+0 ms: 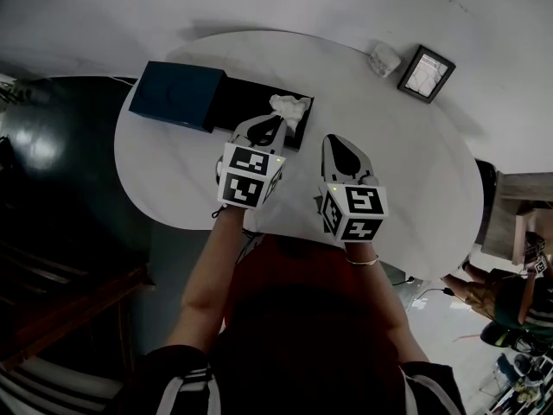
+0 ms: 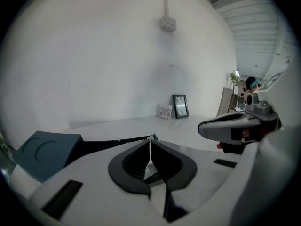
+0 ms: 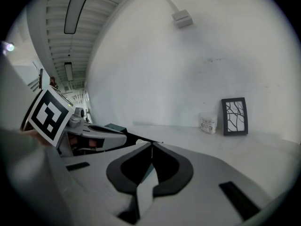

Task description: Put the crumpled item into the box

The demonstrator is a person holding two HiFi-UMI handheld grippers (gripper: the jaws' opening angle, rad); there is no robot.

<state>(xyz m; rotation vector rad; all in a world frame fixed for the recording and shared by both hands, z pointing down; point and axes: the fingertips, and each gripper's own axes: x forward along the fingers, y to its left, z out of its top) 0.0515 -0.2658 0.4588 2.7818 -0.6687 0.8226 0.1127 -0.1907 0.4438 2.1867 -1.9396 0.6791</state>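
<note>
A crumpled white item [image 1: 291,108] lies at the right end of a flat black box [image 1: 246,102] on the white oval table [image 1: 173,180]. A blue box [image 1: 177,94] stands against the black box's left end. My left gripper [image 1: 270,121] is shut, its tip right beside the crumpled item; whether they touch is unclear. In the left gripper view the left gripper [image 2: 150,140] shows closed jaws with only a thin pale slit, and the black box [image 2: 113,141] and blue box [image 2: 47,149] lie behind. My right gripper [image 1: 337,142] hovers to the right, shut and empty [image 3: 151,146].
A small black picture frame [image 1: 426,73] and a white jar [image 1: 384,59] stand at the table's far right edge, by the white wall. Dark floor lies left of the table. Another person [image 1: 510,296] is at the lower right, off the table.
</note>
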